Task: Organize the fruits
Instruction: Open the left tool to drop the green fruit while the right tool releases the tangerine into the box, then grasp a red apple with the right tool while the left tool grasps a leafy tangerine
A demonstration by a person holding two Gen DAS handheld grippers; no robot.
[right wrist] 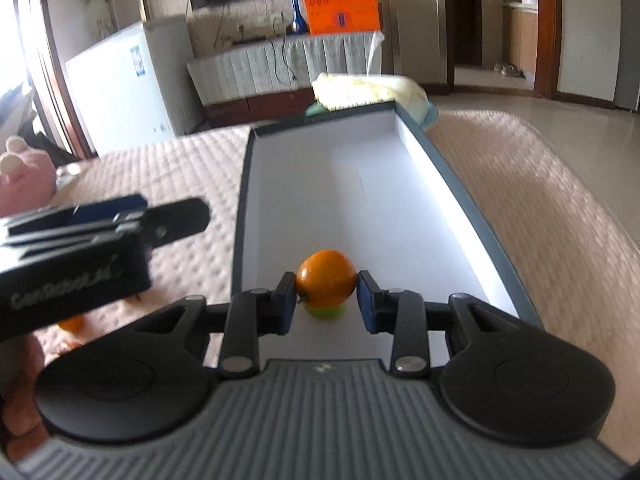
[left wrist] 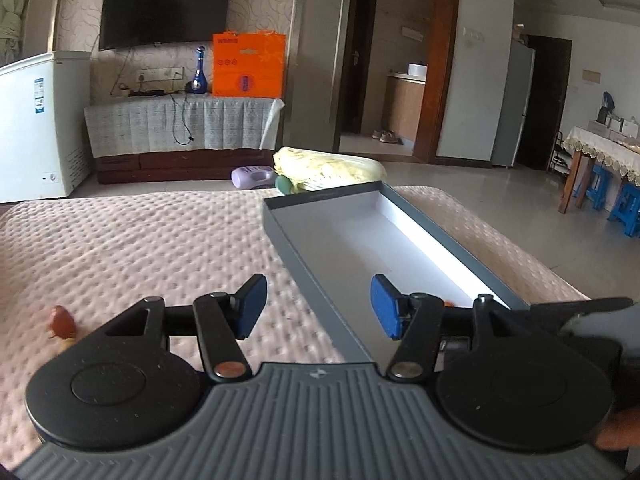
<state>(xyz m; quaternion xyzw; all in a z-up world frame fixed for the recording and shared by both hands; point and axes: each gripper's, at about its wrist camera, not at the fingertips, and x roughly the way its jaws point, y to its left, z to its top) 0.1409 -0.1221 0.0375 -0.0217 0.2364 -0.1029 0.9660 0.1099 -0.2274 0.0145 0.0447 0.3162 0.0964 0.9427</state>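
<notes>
A long grey box lid (left wrist: 316, 256) with a white inside lies on the pink bedspread; it also shows in the right wrist view (right wrist: 408, 148). My right gripper (right wrist: 326, 298) is shut on an orange (right wrist: 326, 278) and holds it over the near end of the box, just above a green fruit (right wrist: 326, 312). My left gripper (left wrist: 318, 306) is open and empty above the box's left rim; it shows from the side in the right wrist view (right wrist: 176, 216). A reddish fruit (left wrist: 62, 322) lies on the bedspread to the left. Another orange fruit (right wrist: 72, 324) lies left of the box.
A pink plush toy (right wrist: 24, 176) sits at the bed's left edge. A yellow-white bundle (left wrist: 328, 168) lies beyond the box's far end. A white freezer (left wrist: 36, 124), a TV cabinet (left wrist: 180, 128) and an orange box (left wrist: 248, 64) stand behind.
</notes>
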